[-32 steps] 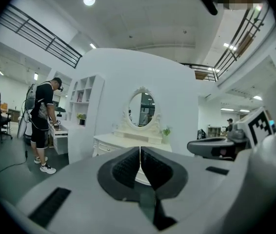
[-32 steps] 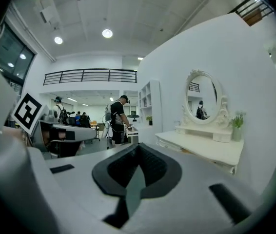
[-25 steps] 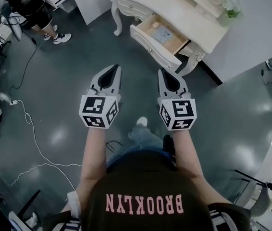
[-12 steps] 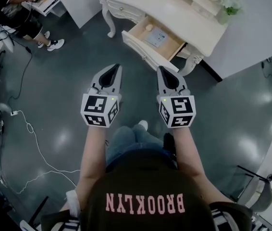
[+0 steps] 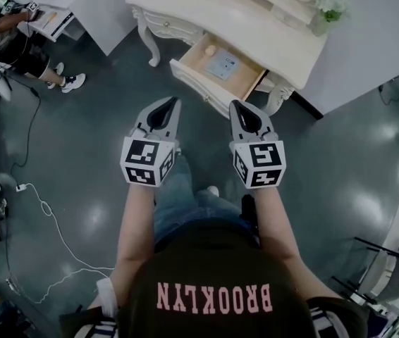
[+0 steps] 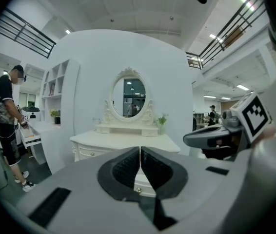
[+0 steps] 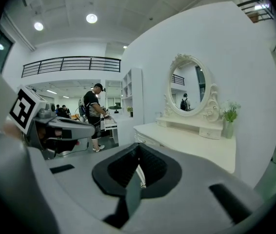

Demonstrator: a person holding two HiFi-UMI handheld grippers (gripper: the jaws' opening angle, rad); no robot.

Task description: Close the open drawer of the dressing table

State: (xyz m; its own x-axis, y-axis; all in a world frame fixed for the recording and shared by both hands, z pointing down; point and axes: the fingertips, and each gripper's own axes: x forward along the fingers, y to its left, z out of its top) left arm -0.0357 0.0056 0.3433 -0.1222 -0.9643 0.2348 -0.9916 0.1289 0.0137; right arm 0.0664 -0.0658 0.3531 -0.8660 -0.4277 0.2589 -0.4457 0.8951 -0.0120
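Observation:
The cream dressing table stands against the wall with its right drawer pulled out; a small round thing and a flat card lie inside. My left gripper and right gripper hover side by side just short of the drawer front, both shut with nothing held. In the left gripper view the shut jaws point at the drawer front and its knob, under the oval mirror. In the right gripper view the table lies ahead and to the right of the shut jaws.
A person stands at a white desk at the far left. A white cable trails over the grey floor. A small plant sits on the table top. Dark stands are at the right.
I have stepped closer to the dressing table: it and the open drawer have slid nearer to both grippers in the head view. Both grippers stay shut.

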